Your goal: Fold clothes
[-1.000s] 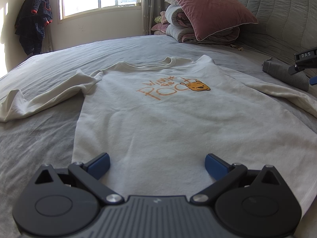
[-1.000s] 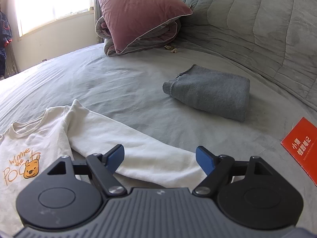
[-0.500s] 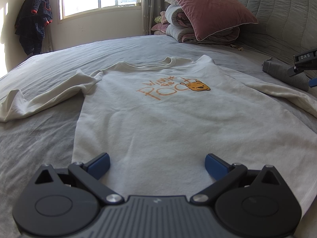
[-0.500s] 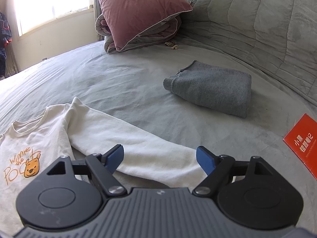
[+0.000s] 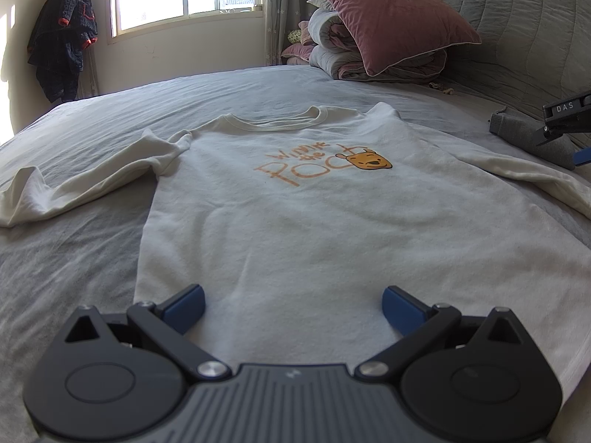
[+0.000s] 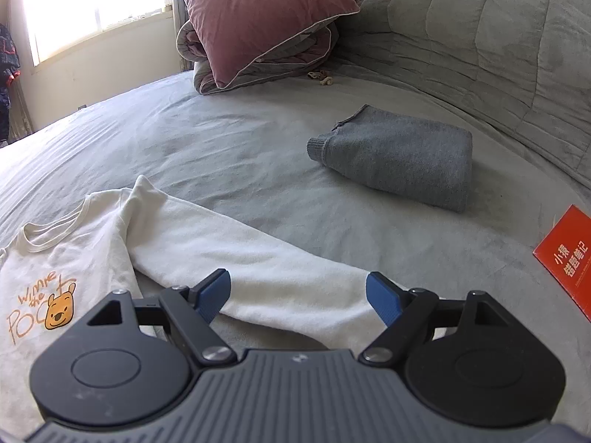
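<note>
A white long-sleeved shirt (image 5: 314,221) with an orange bear print lies flat, front up, on the grey bed (image 5: 92,258), both sleeves spread outward. My left gripper (image 5: 293,304) hovers open over the shirt's lower hem, nothing between its blue pads. In the right wrist view, the shirt's sleeve (image 6: 258,269) runs diagonally under my right gripper (image 6: 299,293), which stands open above the cuff end without pinching it. The right gripper's tip (image 5: 565,122) shows at the far right edge of the left wrist view.
A folded grey garment (image 6: 402,155) lies beyond the sleeve. A red booklet (image 6: 569,258) sits at the right. A pink pillow (image 6: 258,14) on rolled bedding rests against the quilted headboard (image 6: 480,29). A dark jacket (image 5: 62,48) hangs by the window.
The right wrist view has shifted slightly, so the grey garment and booklet sit a little higher in frame. The left gripper and the shirt have not moved.
</note>
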Action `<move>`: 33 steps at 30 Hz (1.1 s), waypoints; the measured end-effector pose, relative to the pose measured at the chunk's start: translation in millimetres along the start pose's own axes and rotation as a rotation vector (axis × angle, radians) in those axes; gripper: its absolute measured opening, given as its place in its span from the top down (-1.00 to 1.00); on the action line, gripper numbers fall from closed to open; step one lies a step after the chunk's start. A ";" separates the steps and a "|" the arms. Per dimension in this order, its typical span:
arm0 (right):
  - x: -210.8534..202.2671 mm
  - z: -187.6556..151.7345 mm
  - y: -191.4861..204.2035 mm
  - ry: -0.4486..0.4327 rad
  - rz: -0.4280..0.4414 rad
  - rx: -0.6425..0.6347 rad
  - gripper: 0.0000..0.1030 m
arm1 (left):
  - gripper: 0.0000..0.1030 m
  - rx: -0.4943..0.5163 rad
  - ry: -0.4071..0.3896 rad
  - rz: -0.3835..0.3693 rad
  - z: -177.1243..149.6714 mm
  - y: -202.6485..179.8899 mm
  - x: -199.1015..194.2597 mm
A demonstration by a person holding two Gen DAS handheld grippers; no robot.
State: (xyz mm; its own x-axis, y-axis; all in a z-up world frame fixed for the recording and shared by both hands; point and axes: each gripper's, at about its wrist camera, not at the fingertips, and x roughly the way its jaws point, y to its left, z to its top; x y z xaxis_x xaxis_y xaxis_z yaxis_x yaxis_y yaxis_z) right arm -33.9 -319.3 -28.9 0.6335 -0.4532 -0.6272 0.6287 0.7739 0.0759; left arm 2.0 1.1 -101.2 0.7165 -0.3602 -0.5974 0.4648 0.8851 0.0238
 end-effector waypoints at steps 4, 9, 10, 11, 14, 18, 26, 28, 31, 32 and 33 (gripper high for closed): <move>1.4 -0.9 1.7 0.007 0.004 0.000 -0.62 | -0.99 0.000 0.000 0.000 -0.1 -0.1 -0.3; 2.1 -1.9 4.5 0.012 0.007 -0.003 -0.62 | -0.99 0.000 0.000 0.000 0.0 -0.1 -0.1; 2.4 -2.2 5.1 0.013 0.007 -0.003 -0.62 | -0.99 0.000 0.000 0.000 0.0 -0.1 -0.1; 2.8 -2.5 5.6 0.015 0.008 -0.003 -0.62 | -0.99 0.000 0.000 0.000 0.0 -0.1 -0.1; 4.7 -3.0 6.6 0.021 0.006 0.000 -0.62 | -0.99 0.000 0.000 0.000 -0.1 -0.1 -0.1; 6.3 -4.3 7.5 0.028 0.006 0.004 -0.62 | -0.99 0.000 0.000 0.000 -0.1 -0.1 -0.1; 5.2 -6.5 8.7 0.030 0.012 -0.011 -0.63 | -0.99 0.000 0.000 0.000 -0.2 0.1 -0.1; 5.3 -6.9 8.8 0.027 0.010 -0.022 -0.64 | -0.99 0.000 0.000 0.000 -0.2 0.1 -0.1; 7.0 -7.9 8.3 0.027 0.004 -0.037 -0.65 | -0.99 0.000 0.000 0.000 -0.2 0.1 -0.2; 7.7 -8.3 8.2 0.028 0.002 -0.042 -0.65 | -0.99 0.000 0.000 0.000 -0.2 0.1 -0.1; 8.6 -8.6 8.2 0.030 0.000 -0.046 -0.65 | -0.99 0.000 0.000 0.000 -0.2 0.1 -0.1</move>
State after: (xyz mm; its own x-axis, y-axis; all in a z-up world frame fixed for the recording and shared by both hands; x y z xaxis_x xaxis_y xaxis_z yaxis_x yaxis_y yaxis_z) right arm -27.2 -313.1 -40.3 0.6193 -0.4397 -0.6505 0.6066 0.7939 0.0408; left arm 2.0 1.3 -101.3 0.7163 -0.3605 -0.5974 0.4652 0.8849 0.0238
